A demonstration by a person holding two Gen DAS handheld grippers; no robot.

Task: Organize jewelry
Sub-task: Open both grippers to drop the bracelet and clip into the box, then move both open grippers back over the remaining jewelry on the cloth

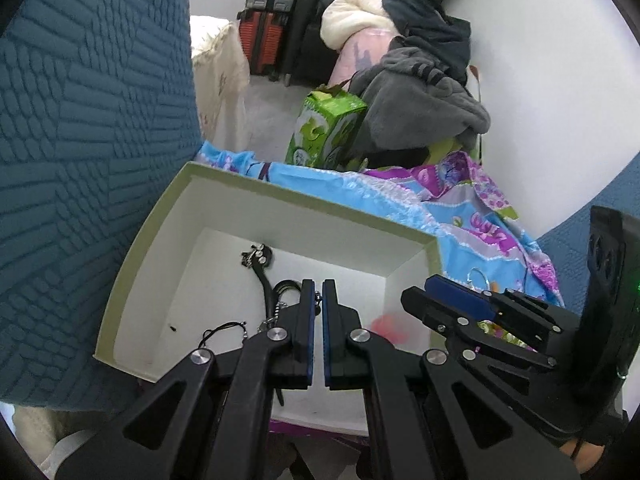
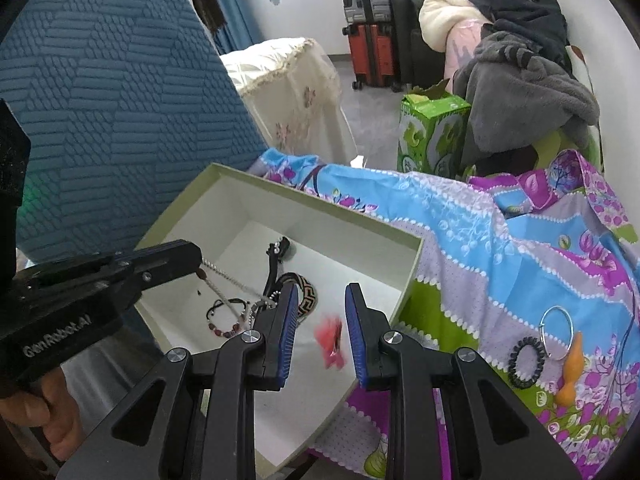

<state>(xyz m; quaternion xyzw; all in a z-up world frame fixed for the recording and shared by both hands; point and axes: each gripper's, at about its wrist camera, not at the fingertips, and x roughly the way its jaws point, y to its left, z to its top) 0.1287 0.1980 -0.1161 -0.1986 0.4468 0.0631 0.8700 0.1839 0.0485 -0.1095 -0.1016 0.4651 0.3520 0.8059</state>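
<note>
Currently, the open box [image 2: 412, 276] serves as the collection point: it sits on the patterned cloth [image 2: 500, 248] and already holds a black strap piece [image 2: 276, 264], a woven band [image 2: 302, 288], a beaded bracelet [image 2: 226, 320] and a blurred red item [image 2: 332, 340]. The left gripper [image 2: 198, 266] reaches over the box's left wall with its jaws closed on the silver chain [image 2: 236, 286], which drapes from the tips down to the box floor. Holding the chain by one end lets the rest settle into the box without snagging the other pieces, as far as can be judged.

The right gripper [image 2: 322, 320] is held low over the box's near right corner, pointing forward, with its jaws apart and nothing between the pads; the red item lies beyond the gap.

Three pieces remain outside on the cloth, well apart from the box: a silver hoop [image 2: 556, 330], a black coil band [image 2: 526, 362] and an orange piece [image 2: 574, 372]. The task appears partly complete.
</note>
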